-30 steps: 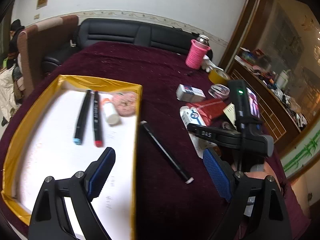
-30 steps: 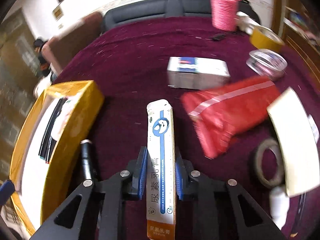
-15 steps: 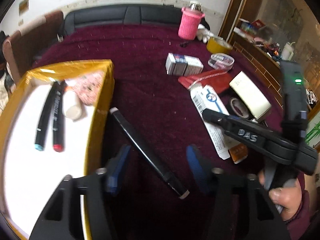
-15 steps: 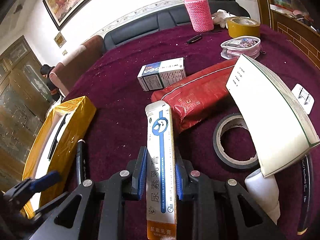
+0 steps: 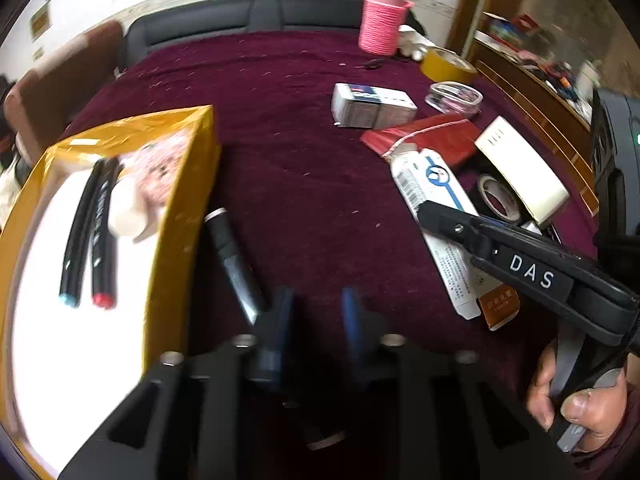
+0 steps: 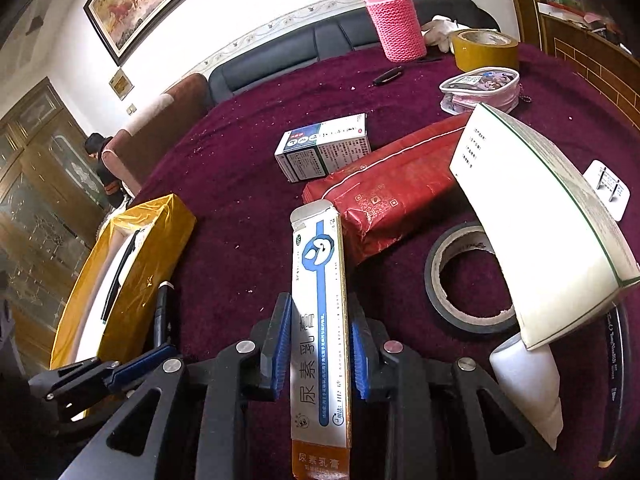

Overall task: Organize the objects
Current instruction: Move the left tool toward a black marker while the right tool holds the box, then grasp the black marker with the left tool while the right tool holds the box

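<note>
A gold-rimmed tray (image 5: 180,184) at the left holds two black markers (image 5: 90,232), a white tube and a pink item. A loose black marker (image 5: 232,256) lies on the maroon cloth beside the tray; it also shows in the right wrist view (image 6: 162,312). My left gripper (image 5: 316,316) is narrowed over the marker's near end, blurred; I cannot tell whether it grips. My right gripper (image 6: 318,344) is shut on a white and blue ointment box (image 6: 318,312), also seen in the left wrist view (image 5: 436,216).
On the cloth lie a white medicine box (image 6: 324,148), a red packet (image 6: 384,188), a black tape roll (image 6: 468,284), a white and green box (image 6: 536,216), a clear pouch (image 6: 480,88), yellow tape (image 6: 484,48) and a pink-sleeved flask (image 6: 394,20). A sofa stands behind.
My left gripper moved right from over the tray to the loose black marker and narrowed its jaws around it. My right gripper kept hold of the ointment box.
</note>
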`<state>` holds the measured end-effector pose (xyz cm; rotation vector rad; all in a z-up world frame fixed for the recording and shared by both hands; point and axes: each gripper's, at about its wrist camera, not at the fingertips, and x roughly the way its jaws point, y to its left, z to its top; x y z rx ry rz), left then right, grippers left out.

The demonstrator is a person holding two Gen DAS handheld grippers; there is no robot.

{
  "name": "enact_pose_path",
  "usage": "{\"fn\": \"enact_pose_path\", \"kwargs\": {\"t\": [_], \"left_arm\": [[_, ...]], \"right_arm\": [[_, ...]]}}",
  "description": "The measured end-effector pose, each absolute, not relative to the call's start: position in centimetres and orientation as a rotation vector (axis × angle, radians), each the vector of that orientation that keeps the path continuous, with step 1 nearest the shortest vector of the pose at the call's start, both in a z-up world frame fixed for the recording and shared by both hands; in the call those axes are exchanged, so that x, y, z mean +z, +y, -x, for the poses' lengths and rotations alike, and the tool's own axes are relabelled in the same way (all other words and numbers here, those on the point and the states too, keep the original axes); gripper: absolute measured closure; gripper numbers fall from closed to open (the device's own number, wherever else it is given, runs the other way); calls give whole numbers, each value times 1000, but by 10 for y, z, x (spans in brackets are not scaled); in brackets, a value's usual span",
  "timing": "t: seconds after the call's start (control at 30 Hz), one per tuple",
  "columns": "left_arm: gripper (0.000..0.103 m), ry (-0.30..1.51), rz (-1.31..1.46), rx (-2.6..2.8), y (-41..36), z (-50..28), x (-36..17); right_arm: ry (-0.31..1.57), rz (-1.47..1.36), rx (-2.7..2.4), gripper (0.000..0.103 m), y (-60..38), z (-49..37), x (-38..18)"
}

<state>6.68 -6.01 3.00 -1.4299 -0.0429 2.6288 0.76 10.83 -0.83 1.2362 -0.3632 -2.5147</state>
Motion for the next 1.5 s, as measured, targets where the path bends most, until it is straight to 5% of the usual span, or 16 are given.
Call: {"fn": "enact_pose_path", "kwargs": {"t": [0.07, 0.17, 0.2, 0.53, 0.8, 1.17, 1.23, 1.27, 1.37, 1.5], "left_arm": [[60, -99, 1352, 2674, -67, -80, 44], [32, -64, 1235, 2783, -74, -97, 61], [30, -27, 1213, 2816, -74, -99, 63], [28, 268, 1279, 2857, -61, -88, 47], [29, 25, 1177, 2720, -76, -103, 59], [29, 207, 1286, 2733, -61, -94, 41], [38, 270, 1305, 2708, -52, -91, 36], [61, 242, 1342, 2662, -53, -87, 33], [100, 135, 1399, 2528, -52, -84, 25], [100, -17, 1407, 2503, -68, -82, 23]], "right_arm": [[-362, -1235, -2515, 74, 108, -8, -8], [-358, -1234, -2514, 72, 107, -9, -8], [-356, -1233, -2513, 71, 106, -9, -8], [-366, -1230, -2504, 69, 107, -9, -8], [-374, -1226, -2496, 65, 106, -10, -8], [-383, -1226, -2492, 62, 105, -11, -7], [-382, -1224, -2491, 62, 104, -12, -7], [-383, -1224, -2490, 61, 104, -12, -7], [-384, -1221, -2487, 59, 103, -13, -7], [-383, -1219, -2483, 57, 102, -13, -7]]}}
